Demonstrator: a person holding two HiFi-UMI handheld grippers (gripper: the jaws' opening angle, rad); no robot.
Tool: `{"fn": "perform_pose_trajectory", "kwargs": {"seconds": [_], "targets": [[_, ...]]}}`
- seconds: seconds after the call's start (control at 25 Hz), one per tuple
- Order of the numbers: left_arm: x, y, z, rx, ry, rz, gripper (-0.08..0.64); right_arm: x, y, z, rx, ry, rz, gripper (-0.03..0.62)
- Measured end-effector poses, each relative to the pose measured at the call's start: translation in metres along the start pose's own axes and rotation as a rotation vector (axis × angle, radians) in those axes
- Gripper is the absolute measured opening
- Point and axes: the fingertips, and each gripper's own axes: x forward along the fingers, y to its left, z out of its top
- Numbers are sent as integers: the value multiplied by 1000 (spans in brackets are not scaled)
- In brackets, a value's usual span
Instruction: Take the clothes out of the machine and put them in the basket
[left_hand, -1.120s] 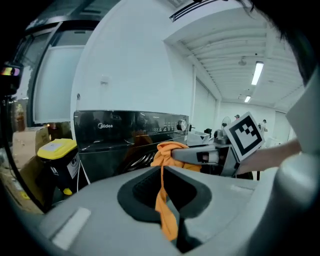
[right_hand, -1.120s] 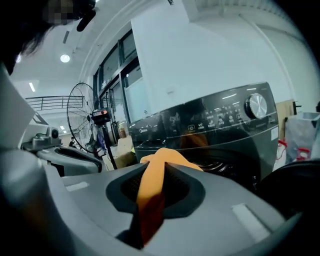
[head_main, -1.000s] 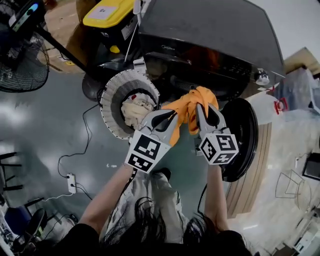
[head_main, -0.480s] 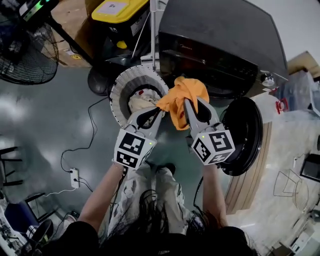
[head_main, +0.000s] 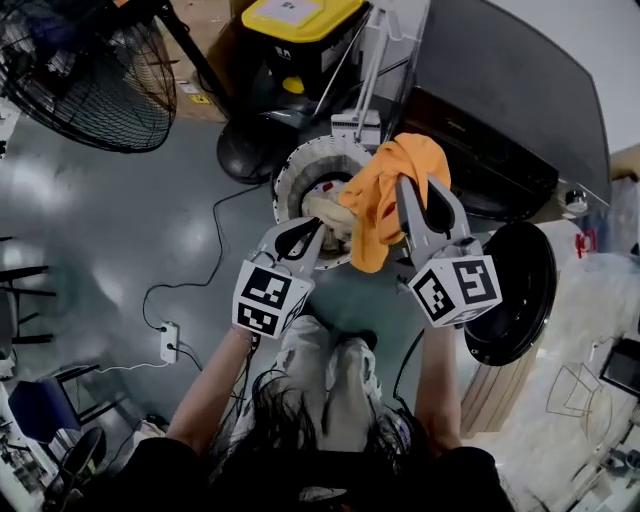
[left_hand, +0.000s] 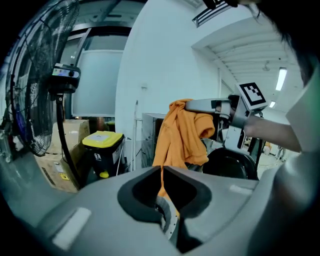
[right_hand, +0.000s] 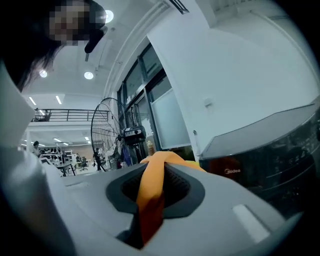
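Orange garment (head_main: 375, 215) is out, clenched by left hand-held gripper (head_main: 315, 230) and right hand-held gripper (head_main: 418, 186); dropping into basket (head_main: 300, 170) ahead remains.

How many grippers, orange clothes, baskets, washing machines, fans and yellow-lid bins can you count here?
grippers: 2, the left gripper and the right gripper
orange garment: 1
laundry basket: 1
washing machine: 1
standing fan: 1
yellow-lidded bin: 1
Total: 7
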Motion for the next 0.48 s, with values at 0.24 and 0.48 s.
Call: {"fn": "perform_pose_trajectory", "kwargs": {"seconds": [0.24,0.48], "targets": [[-17,41,-3,-14,-1,31,18,34,36,2,16,-15,48,80],[-17,60,-9,-21,4,19,18,66,55,-45,2,86,78,80]]}}
